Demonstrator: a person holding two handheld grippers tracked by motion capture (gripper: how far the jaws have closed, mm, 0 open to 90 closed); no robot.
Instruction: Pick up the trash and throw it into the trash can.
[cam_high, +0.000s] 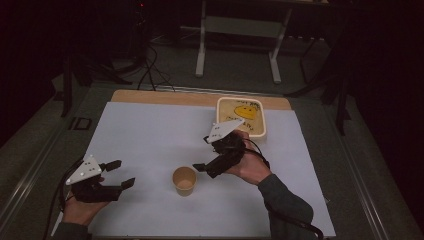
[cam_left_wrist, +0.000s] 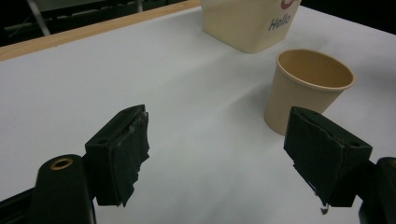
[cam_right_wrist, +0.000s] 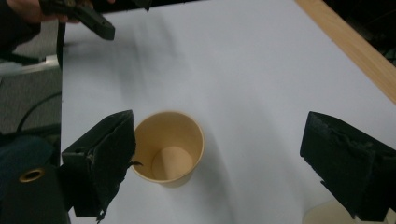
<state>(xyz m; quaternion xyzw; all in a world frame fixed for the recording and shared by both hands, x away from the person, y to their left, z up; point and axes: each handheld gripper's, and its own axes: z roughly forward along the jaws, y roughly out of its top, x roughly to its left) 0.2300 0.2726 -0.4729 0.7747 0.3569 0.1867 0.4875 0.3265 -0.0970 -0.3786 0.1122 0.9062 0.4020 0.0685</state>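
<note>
My right tool (cam_high: 202, 153) hangs just beside the paper cup (cam_high: 184, 180), jaws wide apart and gripping nothing. The cup stands upright and empty on the white sheet (cam_high: 150, 135) covering the bench. My left tool (cam_high: 122, 173), jaws apart too, waits well to the cup's left. A cream box (cam_high: 242, 116) sits behind.

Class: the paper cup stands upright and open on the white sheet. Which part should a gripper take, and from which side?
Probably the paper cup by its side wall just below the rim, approached level from the right, where the right gripper is nearest with jaws wide open. The wall tapers downward and is thin, so close gently. It looks empty in the right gripper view.
</note>
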